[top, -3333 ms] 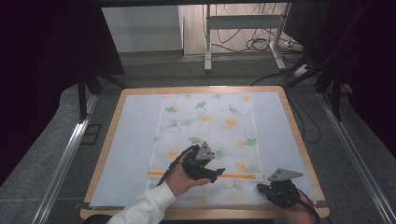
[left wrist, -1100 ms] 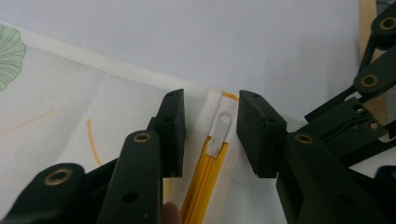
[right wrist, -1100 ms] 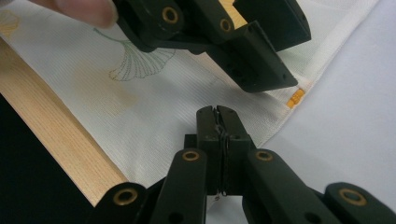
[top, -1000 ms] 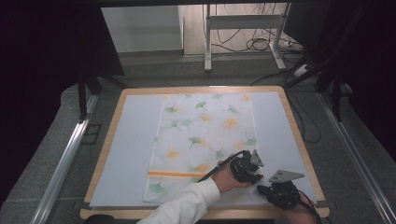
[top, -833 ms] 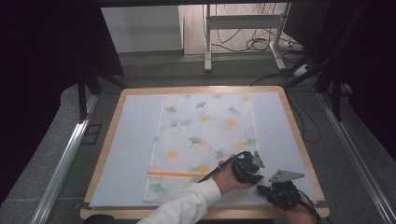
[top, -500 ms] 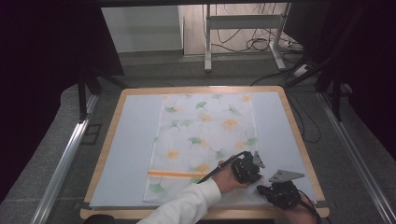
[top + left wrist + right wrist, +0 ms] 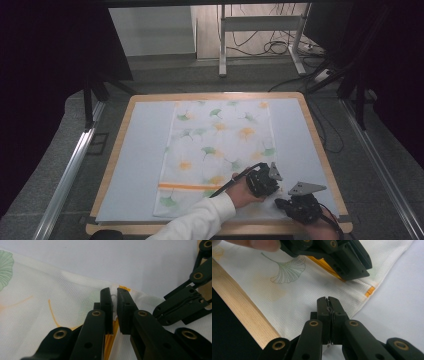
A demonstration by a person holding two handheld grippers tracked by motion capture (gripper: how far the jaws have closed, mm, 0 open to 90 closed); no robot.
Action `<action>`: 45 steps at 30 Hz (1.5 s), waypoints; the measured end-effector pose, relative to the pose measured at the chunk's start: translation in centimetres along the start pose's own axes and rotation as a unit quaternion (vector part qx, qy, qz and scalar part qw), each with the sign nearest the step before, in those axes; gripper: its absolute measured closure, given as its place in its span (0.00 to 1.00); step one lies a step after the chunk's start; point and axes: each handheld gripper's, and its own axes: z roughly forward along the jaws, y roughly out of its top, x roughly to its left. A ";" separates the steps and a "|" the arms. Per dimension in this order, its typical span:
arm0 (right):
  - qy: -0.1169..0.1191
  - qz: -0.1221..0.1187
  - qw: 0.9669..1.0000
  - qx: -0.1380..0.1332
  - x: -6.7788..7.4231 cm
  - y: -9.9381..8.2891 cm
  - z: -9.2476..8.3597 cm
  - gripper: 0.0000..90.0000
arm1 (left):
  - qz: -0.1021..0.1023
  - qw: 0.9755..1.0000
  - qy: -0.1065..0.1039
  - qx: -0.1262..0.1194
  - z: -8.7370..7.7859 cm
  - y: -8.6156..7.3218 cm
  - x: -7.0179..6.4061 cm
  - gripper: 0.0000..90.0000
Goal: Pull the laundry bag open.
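cloth: fine woven weave, matt, leaf print | table rim: pale grained wood | gripper jaws: matt black plastic, brass-coloured rivets | table mat: smooth, matt

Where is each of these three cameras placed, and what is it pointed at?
High view: above the table, looking forward and down; sleeve, both hands.
Left gripper view: rides the left gripper, looking along jaws pinching the cloth edge.
Right gripper view: rides the right gripper, jaws shut at the cloth's corner; a fingertip shows.
Shared: both gripper views show the orange stripe.

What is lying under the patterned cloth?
The cloth lies on a pale blue sheet over a wooden board. The sheet part beneath it is covered.
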 end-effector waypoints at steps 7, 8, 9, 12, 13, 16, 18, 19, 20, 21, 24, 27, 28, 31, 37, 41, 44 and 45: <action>-0.001 0.000 1.000 0.001 0.0 0.0 0.0 0.97 | -0.003 1.000 -0.001 0.004 -0.1 0.0 0.0 0.94; 0.000 0.000 1.000 0.001 0.0 0.0 0.0 0.97 | -0.002 1.000 -0.002 0.005 -0.1 0.0 0.1 0.94; -0.001 -0.001 1.000 0.000 0.0 0.0 0.0 0.97 | -0.002 1.000 -0.003 0.005 -0.1 -0.1 0.1 0.94; 0.000 -0.001 1.000 0.001 0.0 0.0 0.0 0.97 | 0.001 1.000 -0.003 0.007 -0.2 -0.1 0.1 0.94; -0.001 -0.001 1.000 0.000 0.0 0.0 0.0 0.97 | 0.000 1.000 -0.003 0.007 -0.2 -0.1 0.2 0.94; 0.000 0.001 1.000 0.000 0.0 0.0 0.0 0.97 | 0.001 1.000 -0.001 0.004 -0.2 -0.2 0.1 0.94; 0.000 0.002 1.000 -0.001 0.0 0.0 0.1 0.98 | 0.001 1.000 -0.001 0.003 -0.2 -0.2 0.1 0.94; -0.001 0.004 1.000 -0.001 0.0 0.0 0.1 0.98 | 0.002 1.000 0.000 0.004 -0.3 -0.3 0.1 0.94; -0.001 0.009 1.000 0.002 0.0 0.0 0.0 0.99 | 0.002 1.000 0.000 0.005 -0.3 -0.3 0.1 0.94; 0.000 0.015 1.000 0.000 -0.1 0.0 0.1 0.99 | 0.003 1.000 0.000 0.005 -0.4 -0.3 0.2 0.94; 0.002 0.019 1.000 0.001 -0.1 0.0 0.1 0.99 | 0.003 1.000 0.001 0.006 -0.4 -0.4 0.1 0.94; 0.005 0.023 1.000 0.003 -0.2 0.0 0.0 0.99 | 0.004 1.000 0.002 0.008 -0.5 -0.4 0.1 0.94; 0.005 0.026 1.000 0.003 -0.2 0.0 0.1 0.99 | 0.002 1.000 0.001 0.007 -0.5 -0.4 0.1 0.94; -0.006 0.027 1.000 0.000 -0.2 0.2 0.1 0.99 | 0.001 1.000 -0.001 0.006 -0.4 -0.5 0.1 0.94; -0.031 0.035 0.999 -0.002 -0.8 1.1 0.8 0.99 | 0.006 1.000 -0.001 0.008 -0.3 -0.4 0.2 0.94; -0.024 0.058 0.998 -0.008 -1.2 0.9 0.8 0.99 | 0.007 1.000 0.003 0.013 -0.4 -0.4 0.1 0.94; -0.020 0.062 0.998 -0.010 -1.3 0.8 0.8 0.99 | 0.007 1.000 0.006 0.016 -0.5 -0.5 0.1 0.94; -0.017 0.064 0.998 -0.009 -1.4 0.8 0.8 0.99 | 0.006 1.000 0.007 0.015 -0.6 -0.5 0.2 0.94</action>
